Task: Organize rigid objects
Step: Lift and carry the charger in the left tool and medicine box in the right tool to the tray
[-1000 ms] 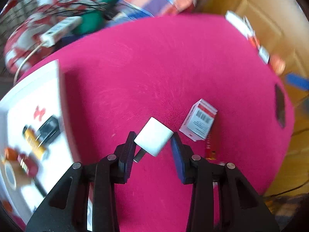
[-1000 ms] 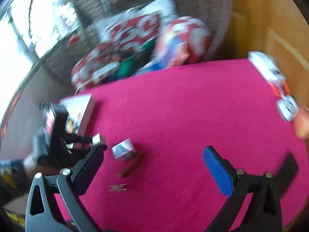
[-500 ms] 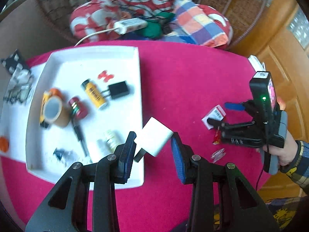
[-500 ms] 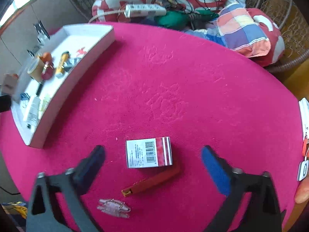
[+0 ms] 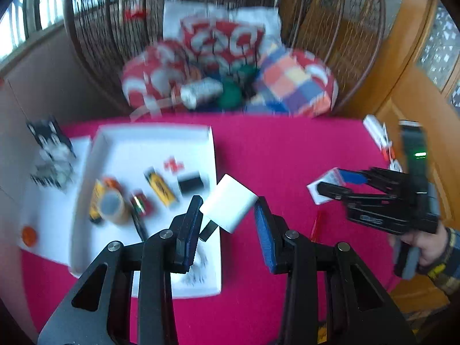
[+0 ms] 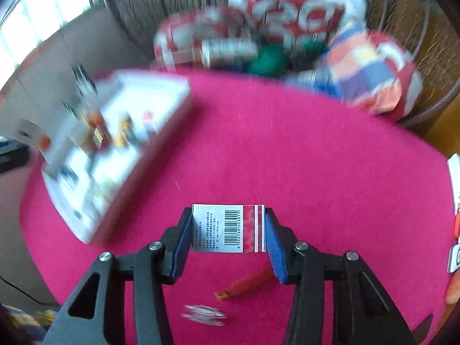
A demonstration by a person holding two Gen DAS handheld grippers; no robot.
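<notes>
Where wicker chair [image 5: 330, 28] stands, magenta tablecloth [image 6: 287, 158], white tray [image 5: 212, 172]

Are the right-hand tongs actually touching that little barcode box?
Touching. In the right wrist view, both blue pads of the right tongs, which have just been closing, press flat against the two ends of the barcode box.

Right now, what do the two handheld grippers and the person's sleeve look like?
Both the left gripper and the right gripper have black angular finger arms with silver rivets and blue pads. Seen from the left wrist, the right gripper's body is black with a green light and a grey handle. The sleeve is plaid, blue-grey and yellow.
</notes>
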